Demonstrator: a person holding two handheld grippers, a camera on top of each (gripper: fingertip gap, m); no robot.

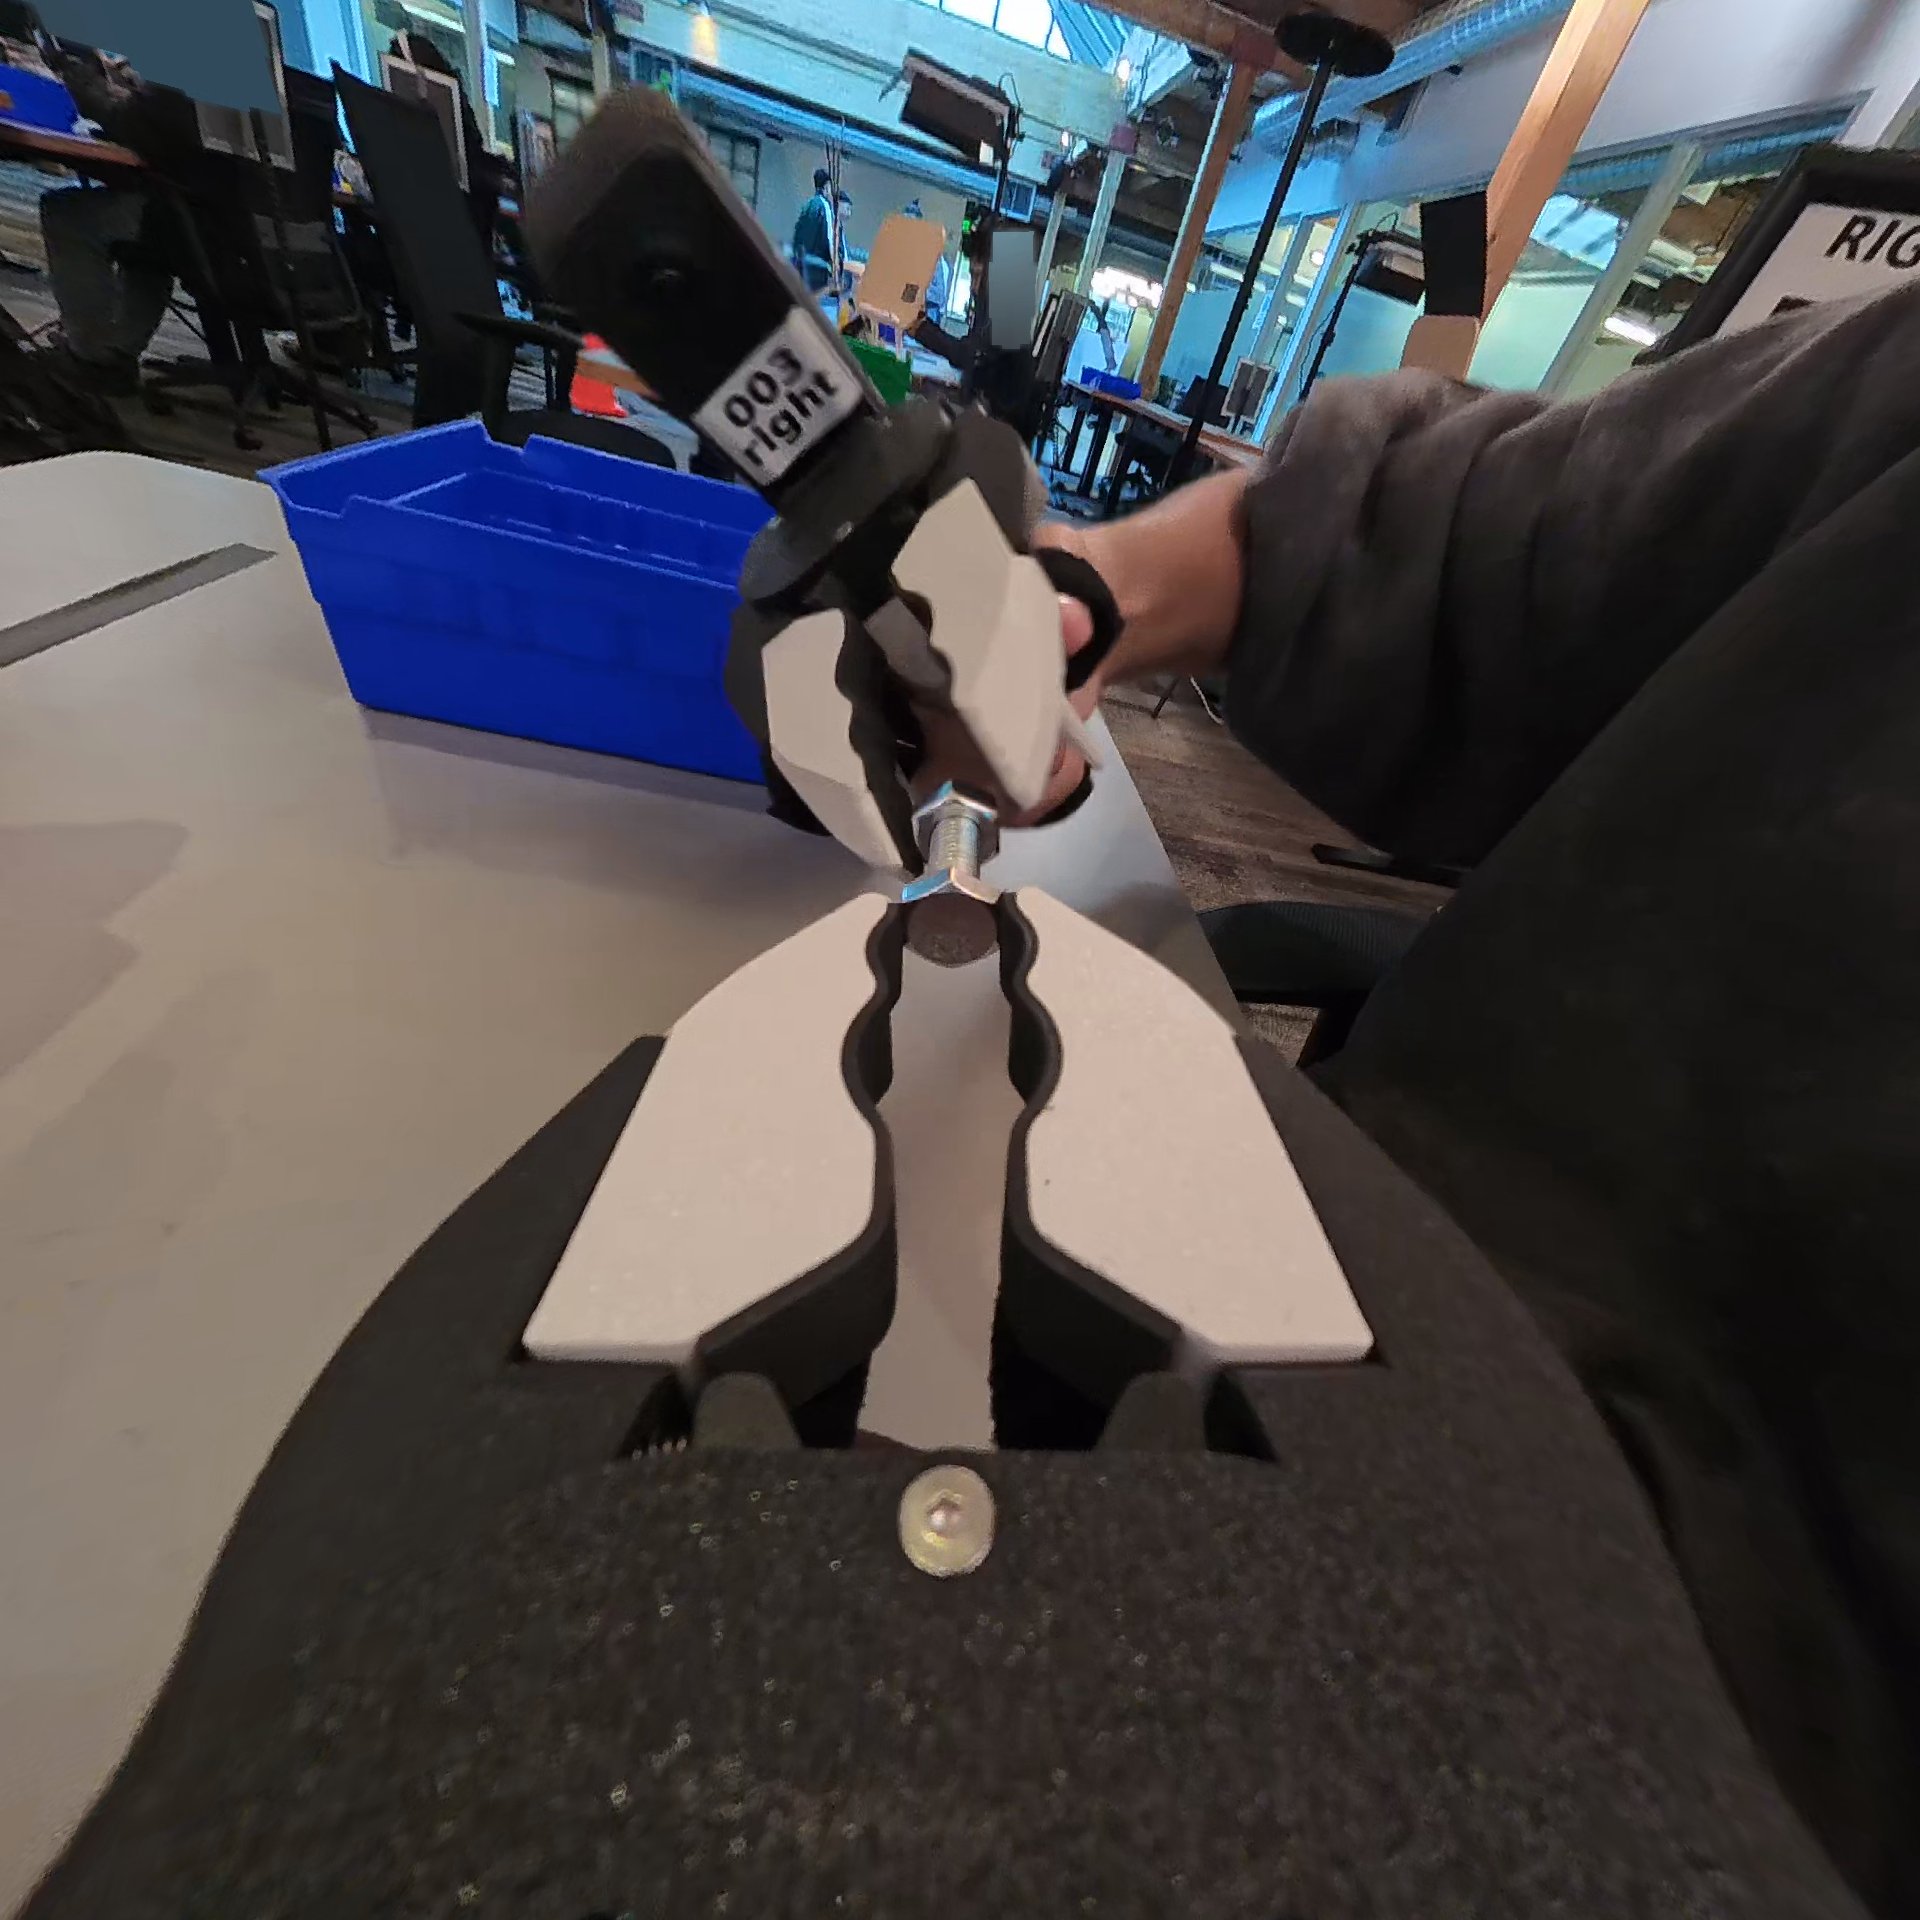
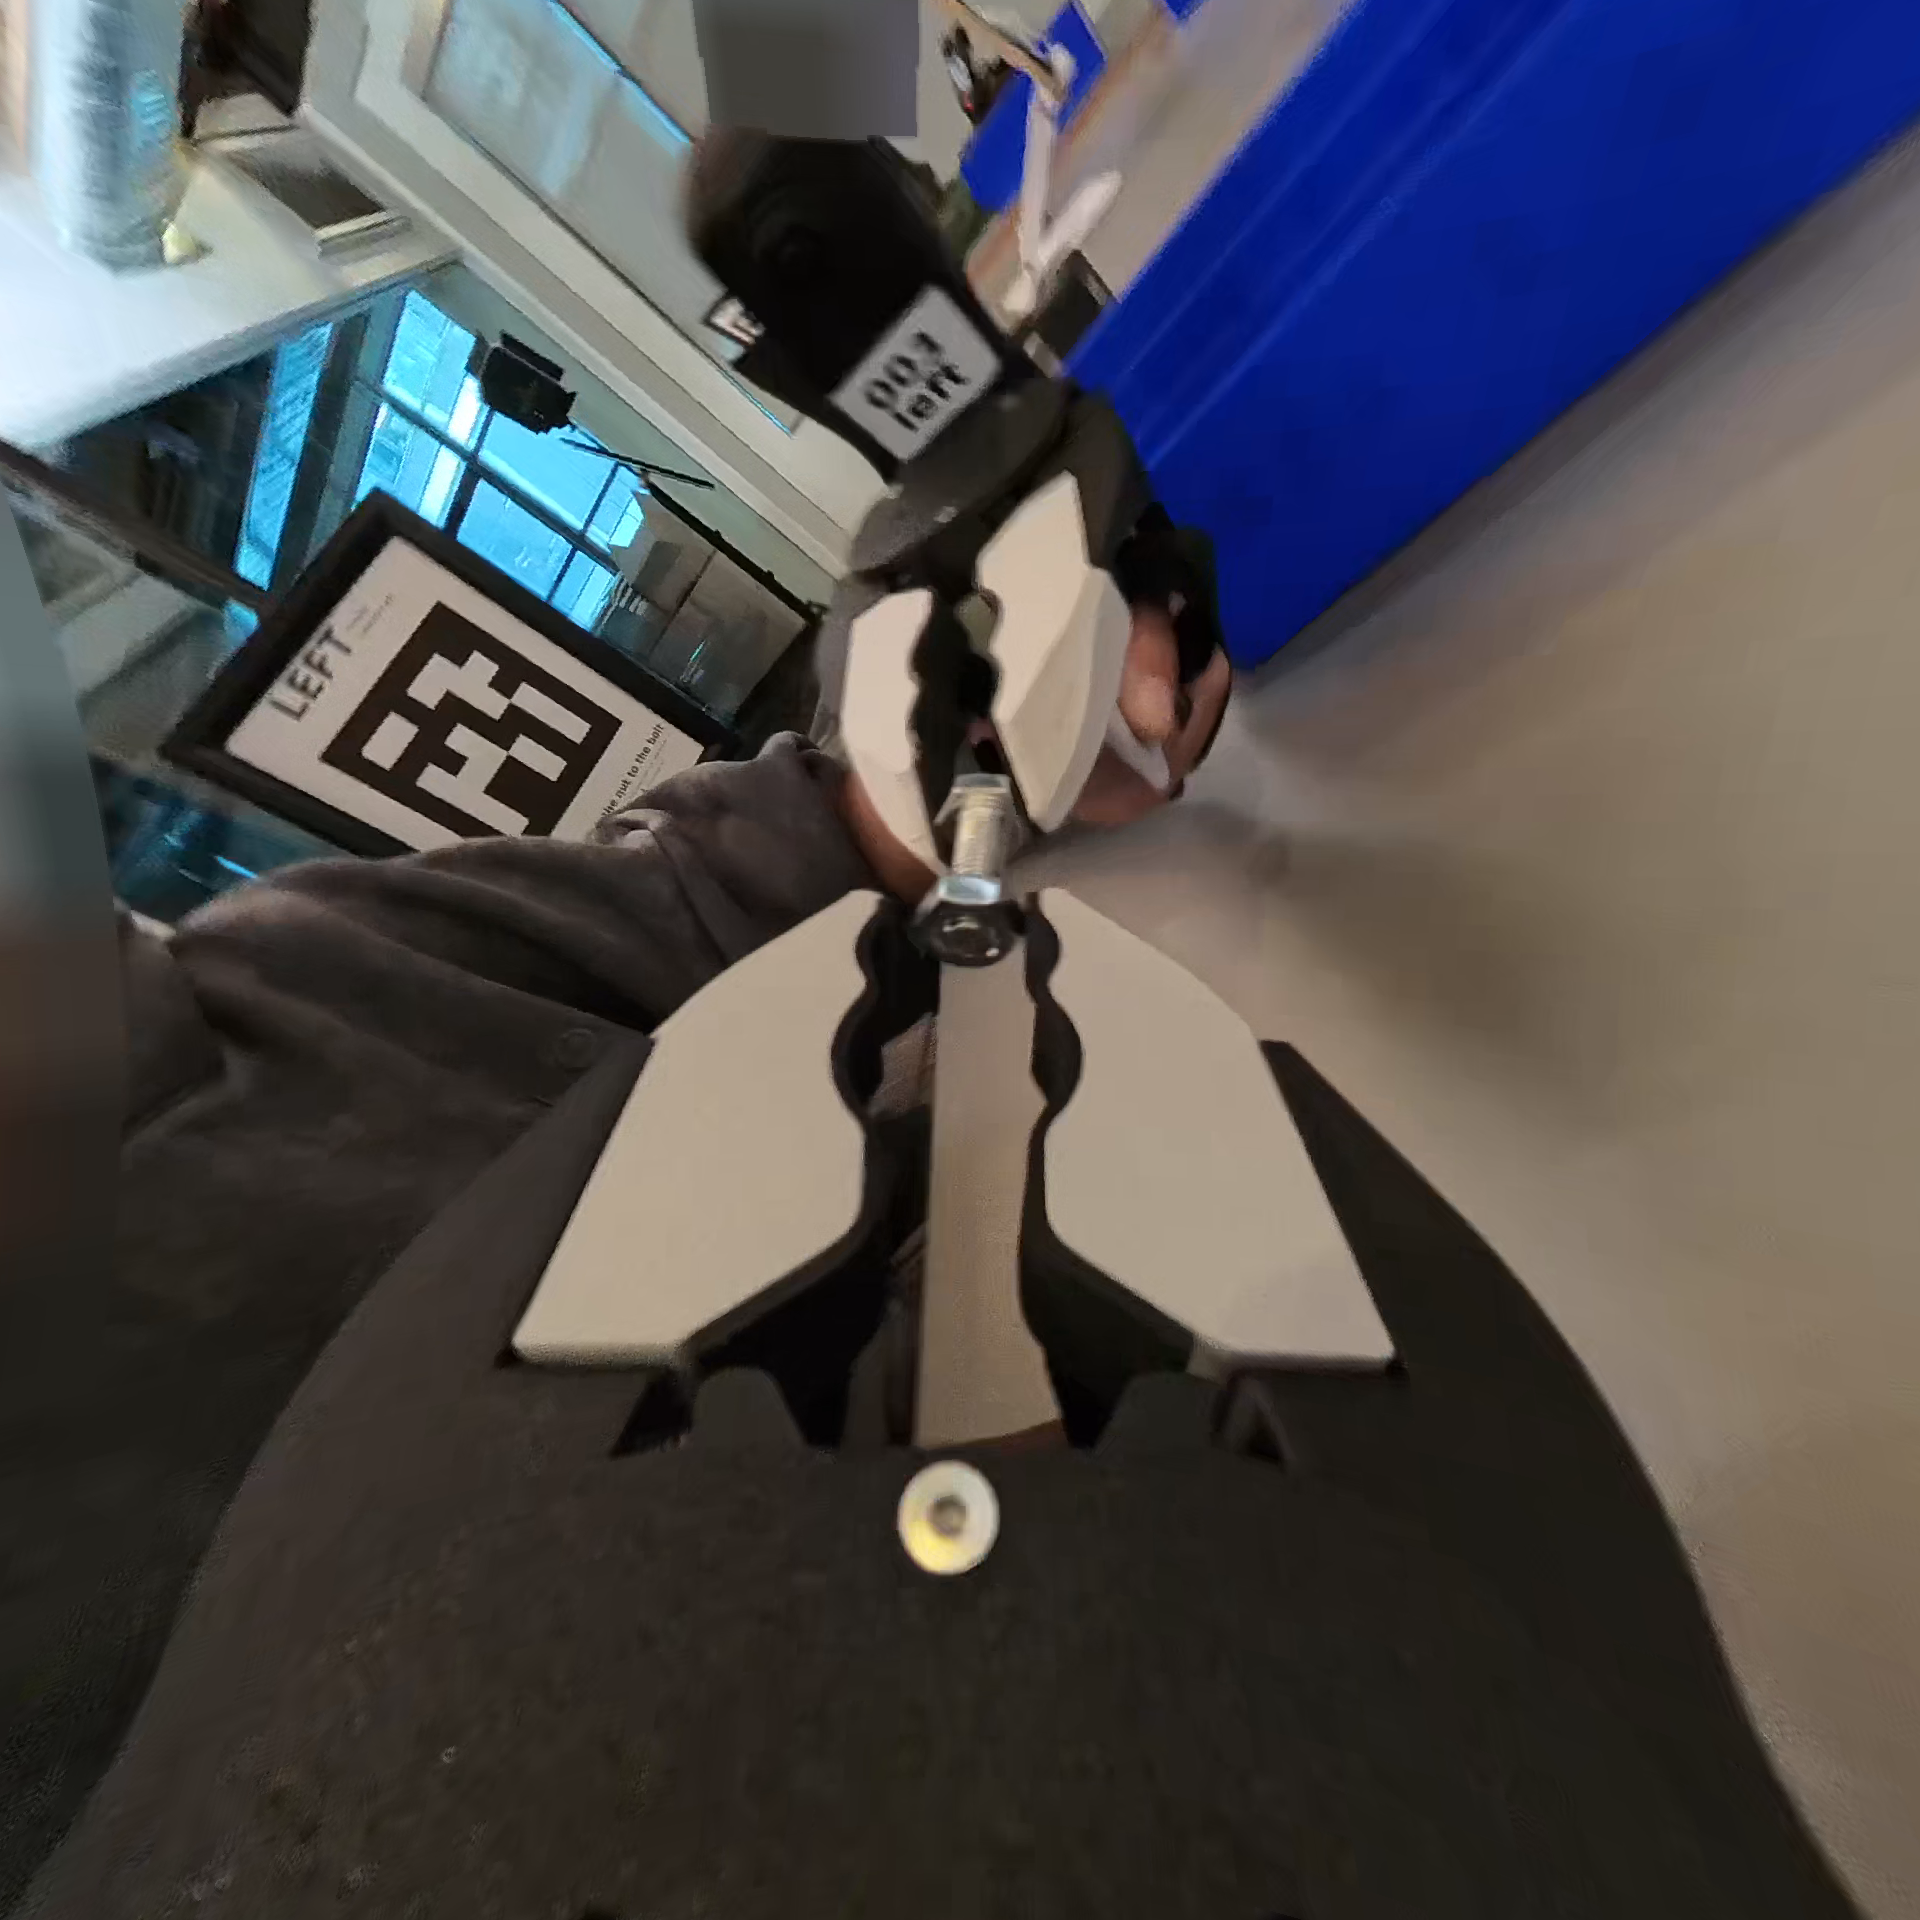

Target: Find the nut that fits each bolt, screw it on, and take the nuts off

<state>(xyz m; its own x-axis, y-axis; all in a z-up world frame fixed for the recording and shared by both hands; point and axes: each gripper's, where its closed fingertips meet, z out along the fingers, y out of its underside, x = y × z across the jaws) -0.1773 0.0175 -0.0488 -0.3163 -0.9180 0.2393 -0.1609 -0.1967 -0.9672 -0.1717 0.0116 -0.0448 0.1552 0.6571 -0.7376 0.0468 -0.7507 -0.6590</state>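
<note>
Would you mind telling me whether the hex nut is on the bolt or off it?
On. In the right wrist view the hex nut sits around the bolt thread beside the right tool.

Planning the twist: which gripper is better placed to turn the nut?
Probably right. The right gripper clamps the nut; the left gripper grips the bolt by its head, steadying it.

Each black, foam-textured gripper body (image 1: 935,1714) carries two pale grey, flat-faced fingers (image 1: 748,1174) with wavy black inner pads and one silver socket-head screw (image 1: 947,1520). The operator wears a dark grey long sleeve (image 1: 1507,582).
</note>
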